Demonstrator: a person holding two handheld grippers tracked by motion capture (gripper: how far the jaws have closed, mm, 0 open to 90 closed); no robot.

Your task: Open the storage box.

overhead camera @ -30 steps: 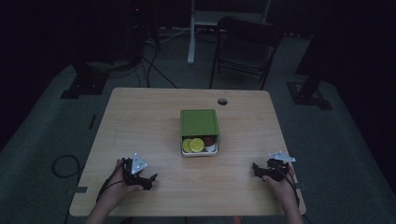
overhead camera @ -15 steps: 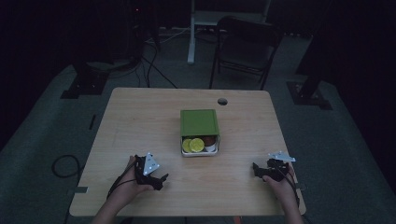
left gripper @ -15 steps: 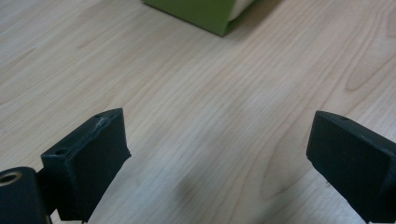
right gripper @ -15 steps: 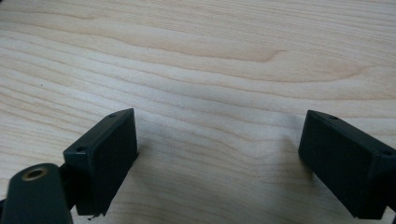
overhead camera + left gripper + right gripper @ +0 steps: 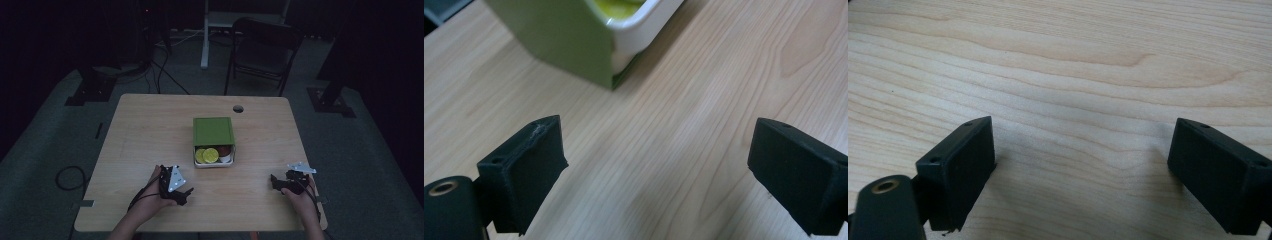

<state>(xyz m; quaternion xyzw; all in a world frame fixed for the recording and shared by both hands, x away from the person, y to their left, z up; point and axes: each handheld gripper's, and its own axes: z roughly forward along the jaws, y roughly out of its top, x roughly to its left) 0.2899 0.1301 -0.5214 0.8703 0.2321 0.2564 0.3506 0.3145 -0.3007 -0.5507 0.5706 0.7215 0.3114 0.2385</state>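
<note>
A white food box (image 5: 214,159) with a green sleeve (image 5: 213,131) pushed partly back sits at the middle of the wooden table (image 5: 150,130); yellow-green slices (image 5: 207,155) and something dark red show in its uncovered near end. My left gripper (image 5: 184,194) is low over the table, near-left of the box, jaws wide apart with bare wood between them. In the left gripper view (image 5: 659,175) the green sleeve (image 5: 559,35) and white box rim (image 5: 644,25) lie just ahead. My right gripper (image 5: 274,181) rests at the near right, open over bare wood (image 5: 1083,170).
A round cable hole (image 5: 238,108) is in the table's far edge. A dark folding chair (image 5: 265,50) and a white stand (image 5: 206,35) are beyond the table, with cables on the floor at left (image 5: 65,175). The room is dim.
My left gripper has slid right and slightly forward toward the box and turned to face it. The right gripper has stayed put.
</note>
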